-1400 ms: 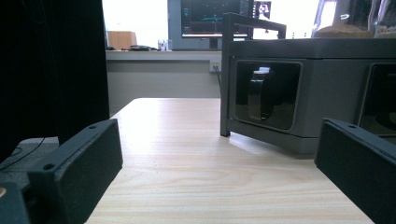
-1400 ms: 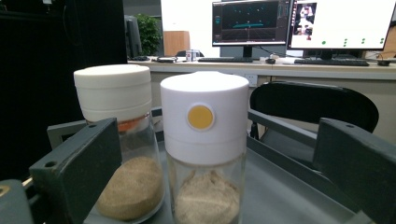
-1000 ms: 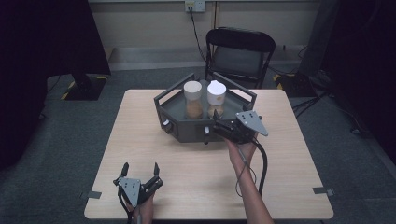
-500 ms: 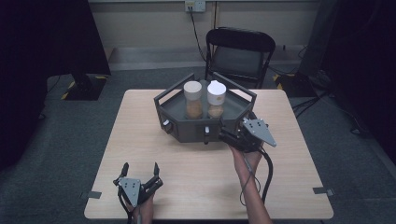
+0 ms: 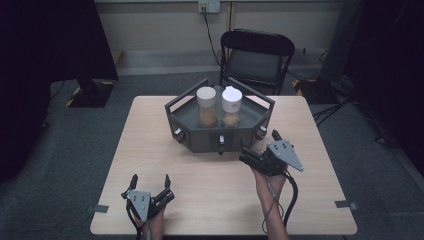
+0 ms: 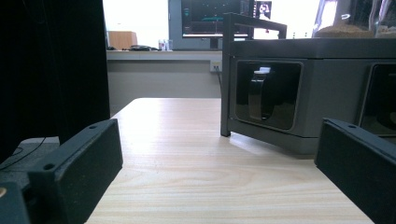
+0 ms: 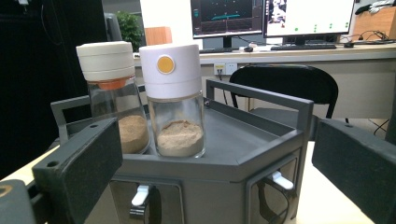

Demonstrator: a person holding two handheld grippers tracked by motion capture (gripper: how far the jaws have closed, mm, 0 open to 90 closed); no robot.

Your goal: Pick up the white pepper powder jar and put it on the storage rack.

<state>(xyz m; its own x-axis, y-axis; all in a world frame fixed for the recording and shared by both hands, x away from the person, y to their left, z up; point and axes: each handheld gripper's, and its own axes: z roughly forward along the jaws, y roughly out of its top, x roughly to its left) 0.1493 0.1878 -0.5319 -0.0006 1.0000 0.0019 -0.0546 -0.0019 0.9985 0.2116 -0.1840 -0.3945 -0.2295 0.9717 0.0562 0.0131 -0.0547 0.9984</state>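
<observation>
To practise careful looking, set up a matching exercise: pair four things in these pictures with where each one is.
1. left gripper
2. right gripper
3. two jars
4. chair

a. beyond the table's far edge
b. inside the grey tray
c. near the table's front edge
d. just before the tray's front right corner

Pairs: 1-c, 2-d, 3-b, 4-a

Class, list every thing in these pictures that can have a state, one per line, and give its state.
left gripper: open, empty, low over the table
right gripper: open, empty, facing the rack
beige-lidded jar: upright, lid on, partly filled with powder
white-lidded jar: upright, lid on, partly filled with powder
grey rack: upright on the table, holding both jars
chair: unoccupied
</observation>
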